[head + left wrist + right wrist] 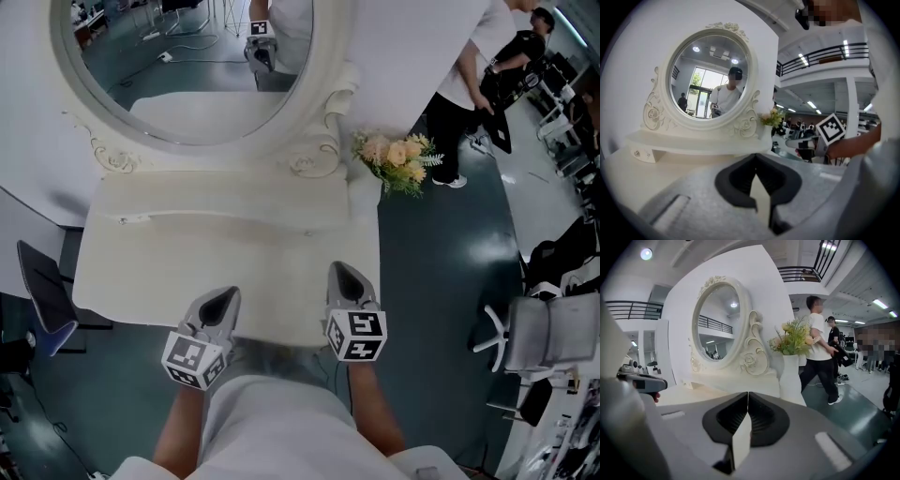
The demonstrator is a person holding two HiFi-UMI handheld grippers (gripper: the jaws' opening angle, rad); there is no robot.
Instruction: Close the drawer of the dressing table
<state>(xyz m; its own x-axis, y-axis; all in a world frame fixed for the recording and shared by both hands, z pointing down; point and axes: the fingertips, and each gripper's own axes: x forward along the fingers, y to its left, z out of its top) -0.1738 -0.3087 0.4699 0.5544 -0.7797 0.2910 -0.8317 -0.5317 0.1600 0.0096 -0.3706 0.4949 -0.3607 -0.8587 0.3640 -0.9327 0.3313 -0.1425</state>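
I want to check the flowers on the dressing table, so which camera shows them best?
The right gripper view: the flowers stand large and side-on in their white vase. The head view shows them only from above, at the table's right edge. The left gripper view shows them small, beside the mirror.

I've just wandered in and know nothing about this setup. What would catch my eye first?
The big oval mirror in its carved white frame dominates, standing at the back of the white dressing table. A bunch of pale peach flowers shows by the table's back right corner. At the near edge, the left gripper and the right gripper point towards the mirror, both shut and holding nothing.
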